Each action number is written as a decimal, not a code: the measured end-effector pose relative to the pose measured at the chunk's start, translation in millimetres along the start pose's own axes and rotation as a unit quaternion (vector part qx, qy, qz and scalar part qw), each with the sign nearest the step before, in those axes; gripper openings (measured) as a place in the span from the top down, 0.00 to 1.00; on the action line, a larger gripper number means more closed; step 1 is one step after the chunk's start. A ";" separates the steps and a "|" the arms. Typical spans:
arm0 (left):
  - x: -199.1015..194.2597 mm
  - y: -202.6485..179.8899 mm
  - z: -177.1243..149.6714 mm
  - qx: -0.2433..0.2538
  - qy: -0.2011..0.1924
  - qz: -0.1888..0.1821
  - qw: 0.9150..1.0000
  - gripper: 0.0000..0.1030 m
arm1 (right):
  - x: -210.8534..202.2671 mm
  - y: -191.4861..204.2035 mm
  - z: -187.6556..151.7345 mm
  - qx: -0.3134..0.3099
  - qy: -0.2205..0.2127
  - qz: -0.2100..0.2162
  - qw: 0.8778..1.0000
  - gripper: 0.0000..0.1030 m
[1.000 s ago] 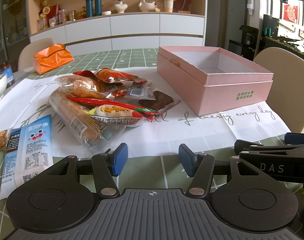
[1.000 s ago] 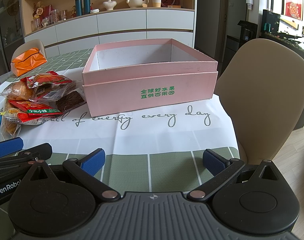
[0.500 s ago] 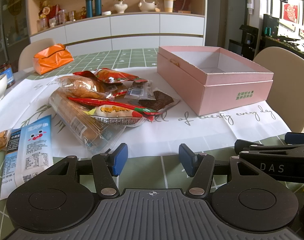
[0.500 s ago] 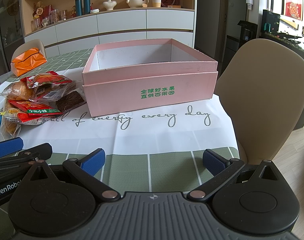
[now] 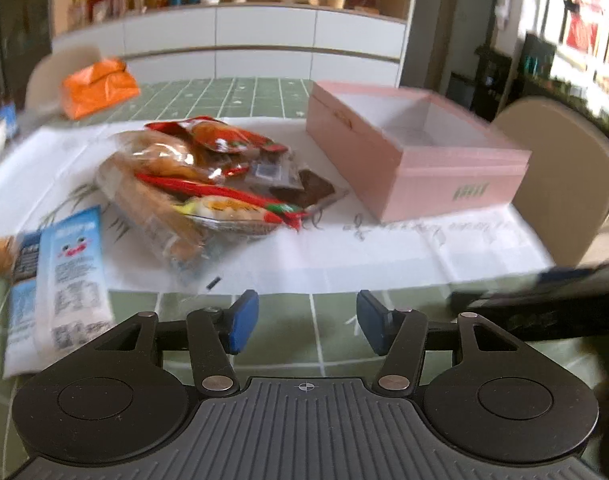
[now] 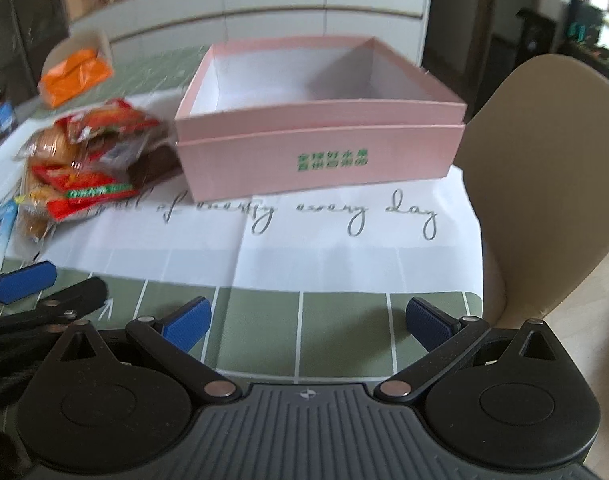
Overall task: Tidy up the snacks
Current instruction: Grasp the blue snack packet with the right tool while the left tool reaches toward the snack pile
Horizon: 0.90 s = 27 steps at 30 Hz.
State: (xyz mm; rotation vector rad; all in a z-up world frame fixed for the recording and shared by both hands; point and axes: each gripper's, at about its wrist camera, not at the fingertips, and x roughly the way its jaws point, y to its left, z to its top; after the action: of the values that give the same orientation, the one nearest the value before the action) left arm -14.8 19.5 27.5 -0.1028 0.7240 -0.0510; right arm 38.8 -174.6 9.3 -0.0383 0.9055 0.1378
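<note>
White cabinets line the back wall behind a table (image 5: 232, 92) laid with green checked cloth and a white paper sheet (image 5: 344, 256).

From the left wrist view, the left gripper (image 5: 307, 322) hangs over the table's near edge, blue fingers spread wide with nothing between them. A snack pile (image 5: 208, 184) sits mid-sheet, wrappers overlapping. A blue packet (image 5: 64, 280) lies apart at the sheet's left edge. The pink box (image 5: 416, 160) stands open toward the sheet's right side, just beside the pile. An orange bag (image 5: 98, 86) rests near the far left corner. The picture is blurred.

From the right wrist view, the right gripper (image 6: 308, 324) also gapes wide and empty above the near edge. The pink box (image 6: 320, 152) sits straight ahead, nothing in the part of its inside that shows, its left front corner touching the snack pile (image 6: 84, 160). A beige chair (image 6: 552, 176) stands at the table's right edge.
</note>
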 end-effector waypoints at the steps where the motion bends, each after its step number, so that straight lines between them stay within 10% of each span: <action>1: -11.9 6.9 4.0 -0.007 -0.010 0.010 1.000 0.41 | -0.2 -0.2 -0.2 -0.005 0.000 0.002 1.000 0.00; 8: -28.5 134.4 34.5 -0.158 -0.007 0.154 0.975 0.44 | 0.4 -0.1 5.9 -0.016 0.028 0.006 0.999 0.00; 15: 4.6 218.2 38.0 -0.309 0.053 0.152 0.937 0.52 | 2.3 6.0 5.7 -0.023 0.017 0.008 1.000 0.00; 21: 14.7 213.1 43.9 -0.271 0.046 0.164 0.948 0.78 | 3.0 11.4 9.1 -0.041 0.023 0.015 0.999 0.00; 27: -0.8 191.1 26.6 -0.235 0.057 0.109 0.964 0.82 | -2.8 39.6 20.8 -0.112 0.036 0.040 0.992 0.05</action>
State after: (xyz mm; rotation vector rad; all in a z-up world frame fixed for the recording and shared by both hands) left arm 4.3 211.5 26.5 -0.4757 0.8487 0.3312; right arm 48.0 -133.8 25.3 -0.2176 0.9610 0.3148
